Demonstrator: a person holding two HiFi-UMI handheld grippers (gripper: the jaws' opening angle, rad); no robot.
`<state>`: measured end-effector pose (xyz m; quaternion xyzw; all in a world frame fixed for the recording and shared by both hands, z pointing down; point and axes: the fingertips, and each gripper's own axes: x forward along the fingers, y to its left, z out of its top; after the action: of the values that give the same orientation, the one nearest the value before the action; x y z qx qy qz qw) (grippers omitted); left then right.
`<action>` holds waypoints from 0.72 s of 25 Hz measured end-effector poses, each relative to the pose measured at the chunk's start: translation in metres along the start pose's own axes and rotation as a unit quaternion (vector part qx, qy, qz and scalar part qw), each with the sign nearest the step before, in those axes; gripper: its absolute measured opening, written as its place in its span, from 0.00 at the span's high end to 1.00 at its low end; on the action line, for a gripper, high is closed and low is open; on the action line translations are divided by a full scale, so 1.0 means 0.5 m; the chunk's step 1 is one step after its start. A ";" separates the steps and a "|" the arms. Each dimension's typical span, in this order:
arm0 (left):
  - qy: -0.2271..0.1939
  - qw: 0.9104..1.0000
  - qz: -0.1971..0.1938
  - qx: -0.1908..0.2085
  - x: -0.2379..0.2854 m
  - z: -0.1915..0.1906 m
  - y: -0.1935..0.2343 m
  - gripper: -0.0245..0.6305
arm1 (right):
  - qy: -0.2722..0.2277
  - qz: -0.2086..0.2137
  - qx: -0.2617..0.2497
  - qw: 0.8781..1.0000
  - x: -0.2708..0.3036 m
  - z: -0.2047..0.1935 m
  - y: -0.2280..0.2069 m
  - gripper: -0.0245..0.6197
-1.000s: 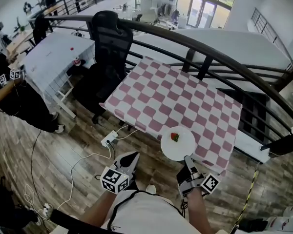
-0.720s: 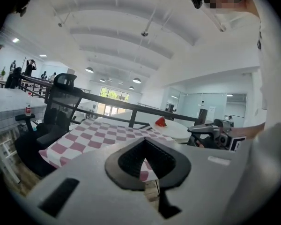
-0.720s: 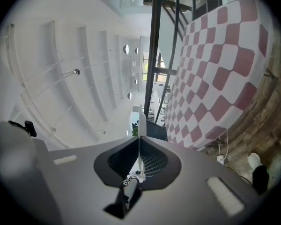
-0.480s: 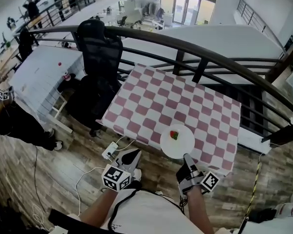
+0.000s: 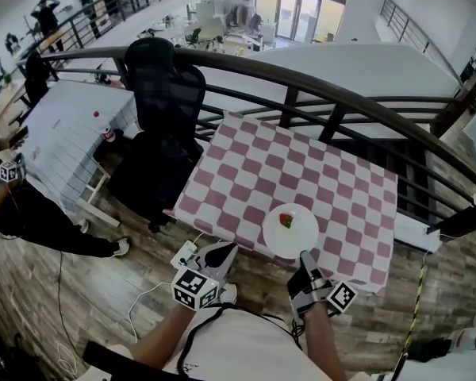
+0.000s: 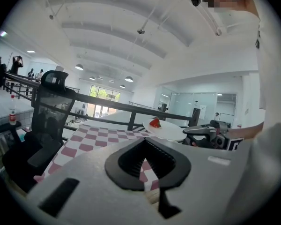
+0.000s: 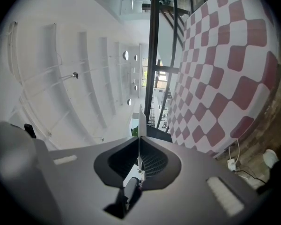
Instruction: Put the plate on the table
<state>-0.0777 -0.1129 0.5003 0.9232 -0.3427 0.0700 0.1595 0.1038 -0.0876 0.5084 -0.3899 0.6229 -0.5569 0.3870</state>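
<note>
Right gripper, held level on an outstretched forearm, pinches the near rim of the white plate. The plate lies over the checkered table's near edge, possibly just above it. Left gripper is closed and empty beside it.

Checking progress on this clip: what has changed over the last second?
The right gripper, shut on the white plate, carried it forward, from straddling the near edge of the checkered table to mostly over it. The left gripper advanced alongside, empty. Grip and red food piece unchanged.
</note>
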 end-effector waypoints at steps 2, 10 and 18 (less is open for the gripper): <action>0.001 1.000 -0.004 -0.001 -0.004 0.001 0.019 0.95 | 0.001 0.001 0.000 1.000 0.024 -0.015 0.000 0.94; 0.001 1.000 0.000 -0.015 -0.033 -0.001 0.098 0.95 | 0.010 -0.006 -0.006 1.000 0.099 -0.055 -0.001 0.93; -0.004 1.000 0.001 -0.017 -0.053 0.010 0.154 0.95 | 0.003 -0.003 -0.016 1.000 0.140 -0.069 0.012 0.93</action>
<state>-0.1479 -0.1532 0.5083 0.9202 -0.3453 0.0606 0.1740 0.0439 -0.1380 0.5018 -0.3958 0.6319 -0.5493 0.3772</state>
